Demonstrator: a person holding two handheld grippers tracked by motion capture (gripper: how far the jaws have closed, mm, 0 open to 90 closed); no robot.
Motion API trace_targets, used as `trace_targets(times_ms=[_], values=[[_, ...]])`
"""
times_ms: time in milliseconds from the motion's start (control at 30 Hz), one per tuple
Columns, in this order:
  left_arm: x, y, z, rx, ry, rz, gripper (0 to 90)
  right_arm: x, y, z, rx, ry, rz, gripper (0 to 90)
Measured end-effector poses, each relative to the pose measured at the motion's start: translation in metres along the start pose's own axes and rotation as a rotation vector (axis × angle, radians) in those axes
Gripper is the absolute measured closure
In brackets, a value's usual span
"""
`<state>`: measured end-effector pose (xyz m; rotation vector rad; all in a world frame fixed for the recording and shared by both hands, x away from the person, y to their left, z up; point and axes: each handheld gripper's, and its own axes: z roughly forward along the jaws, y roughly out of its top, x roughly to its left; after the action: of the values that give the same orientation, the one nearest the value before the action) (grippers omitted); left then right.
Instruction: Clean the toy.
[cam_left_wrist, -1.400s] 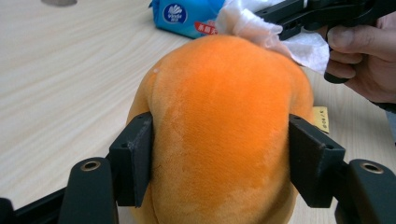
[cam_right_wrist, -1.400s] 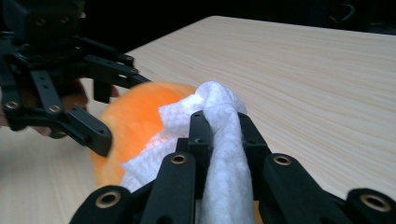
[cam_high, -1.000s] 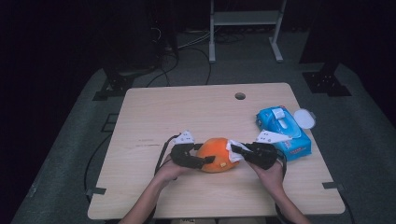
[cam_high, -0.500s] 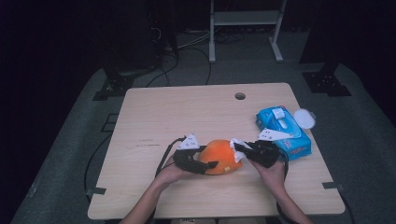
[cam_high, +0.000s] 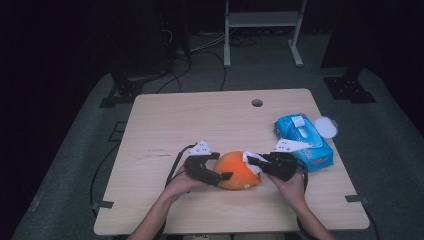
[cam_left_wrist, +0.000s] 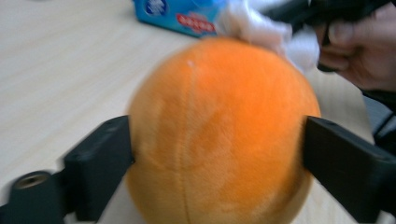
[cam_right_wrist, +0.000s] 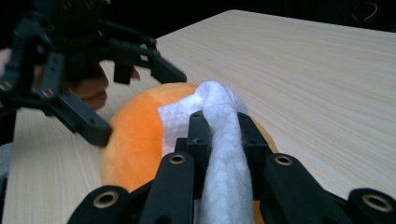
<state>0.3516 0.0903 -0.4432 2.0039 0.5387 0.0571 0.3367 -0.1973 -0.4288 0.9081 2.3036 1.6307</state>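
Mid-wipe: round orange plush ball (cam_high: 239, 170) at table's (cam_high: 200, 115) six o'clock edge; right gripper (cam_high: 254, 161) clamped on white tissue wad (cam_right_wrist: 219, 140), pressing at ball's two o'clock; left gripper (cam_high: 223, 169) just widening, straddling ball; more wiping likely left

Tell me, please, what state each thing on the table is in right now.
Left tool: jaws have just been opening, now wide astride the orange plush ball
Right tool: shut on the white wipe
White wipe: bunched, against the ball's top
Orange plush ball: resting on the table
Blue wipes pack: flat, lid apparently open
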Motion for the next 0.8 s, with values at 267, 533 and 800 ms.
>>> trace_targets(times_ms=[267,533,800], values=[[-0.032,0.014,0.007,0.066,0.065,0.187,22.3,0.029,0.013,0.007,-0.005,0.060,-0.096,78.5],[-0.029,0.012,0.006,0.060,0.065,0.163,21.6,0.026,0.010,0.005,0.040,-0.014,-0.125,78.5],[-0.031,0.014,0.008,0.077,0.071,0.183,20.8,0.033,0.010,0.006,0.039,-0.004,-0.145,78.5]])
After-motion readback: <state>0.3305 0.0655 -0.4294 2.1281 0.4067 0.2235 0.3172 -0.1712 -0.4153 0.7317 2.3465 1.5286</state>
